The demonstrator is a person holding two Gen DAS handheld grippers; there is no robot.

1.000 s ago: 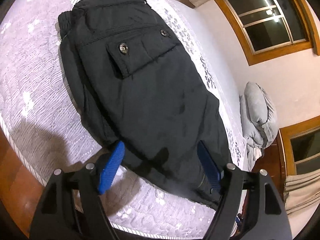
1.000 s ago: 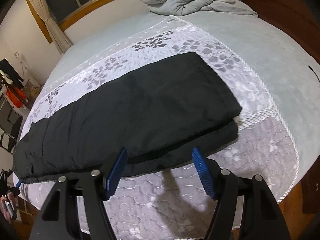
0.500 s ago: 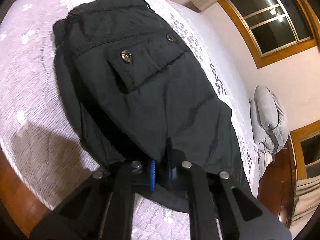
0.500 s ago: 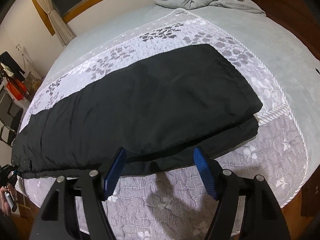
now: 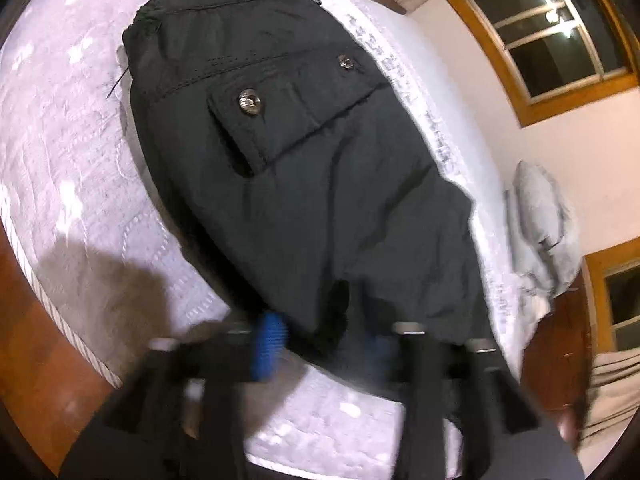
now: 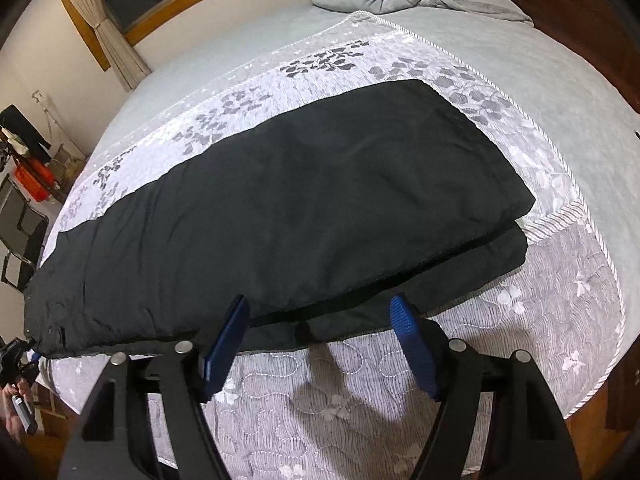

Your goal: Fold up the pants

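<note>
Our left gripper [image 5: 324, 340] sits at the near edge of the black pants [image 5: 304, 168], and its jaws have just been opening after a pinch. The frame is blurred, but a fold of the dark cloth looks to lie between the blue pads [image 5: 270, 346] with no squeeze on it, so we read it as released rather than gripping. Ahead of this gripper the pants run away up the bed [image 5: 72, 152], the flap pocket [image 5: 288, 120] and its snap facing up, the waistband at the far end.

Our right gripper [image 6: 320, 344] is spread wide with nothing clamped — the pant legs' near edge lies just beyond and between its fingers [image 6: 412, 344]. Past it the pants [image 6: 280, 208] stretch away leftward, already doubled leg over leg, the lower layer peeking out along the near side and at the hem end to the right.

What worries us is the grab to come. A pinch that catches only the top layer would peel the two legs apart when lifted. A shallow bite on this slick, padded cloth could slip mid-fold. The two ends could also rise unevenly — then the fold lands skewed, or the pants drag toward the bed's near edge.
</note>
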